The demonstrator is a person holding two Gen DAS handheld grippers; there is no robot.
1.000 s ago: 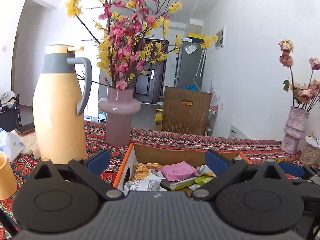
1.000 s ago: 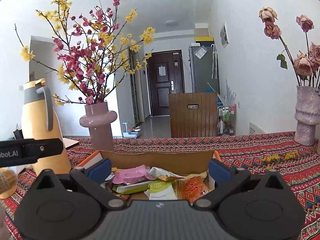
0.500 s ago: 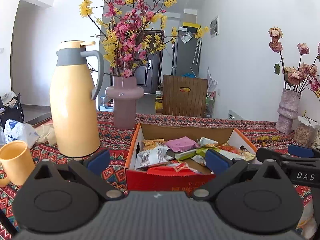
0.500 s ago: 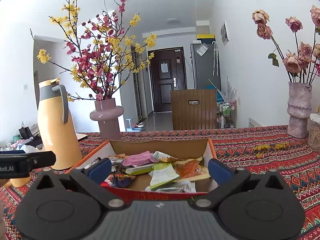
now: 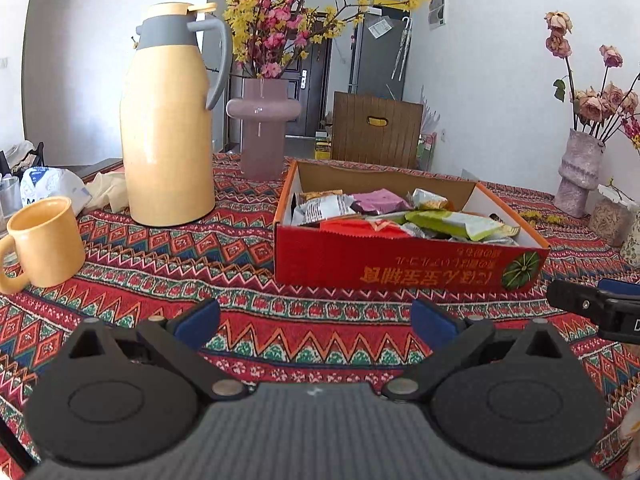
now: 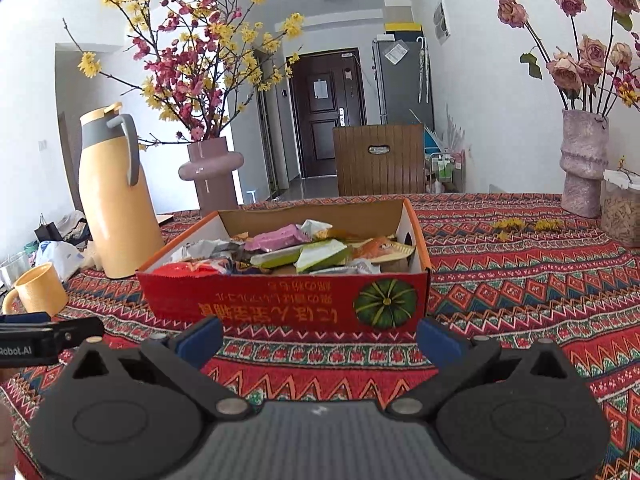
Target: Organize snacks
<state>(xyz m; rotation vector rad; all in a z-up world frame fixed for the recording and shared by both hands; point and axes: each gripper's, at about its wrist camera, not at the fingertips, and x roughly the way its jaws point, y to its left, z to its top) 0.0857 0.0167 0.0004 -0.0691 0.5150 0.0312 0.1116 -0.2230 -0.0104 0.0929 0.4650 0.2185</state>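
A red and orange cardboard box (image 5: 404,266) stands on the patterned tablecloth, filled with several snack packets: a pink one (image 5: 380,201), a green one (image 5: 452,220), a red one (image 5: 360,227). It also shows in the right wrist view (image 6: 288,308) with the same packets, the pink one (image 6: 276,238) near the back. My left gripper (image 5: 314,322) is open and empty, in front of the box's left part. My right gripper (image 6: 320,338) is open and empty, just in front of the box's front wall. Each gripper's tip shows at the edge of the other's view.
A tall yellow thermos jug (image 5: 168,120) and a pink vase of blossoms (image 5: 262,128) stand left of the box. A yellow mug (image 5: 44,242) stands at the near left. A textured vase of dried roses (image 6: 582,164) and a jar (image 6: 622,212) stand at the far right.
Both grippers have drawn back and away from over the box toward the near table edge. The box's front wall now shows in full. Both stay open and empty.
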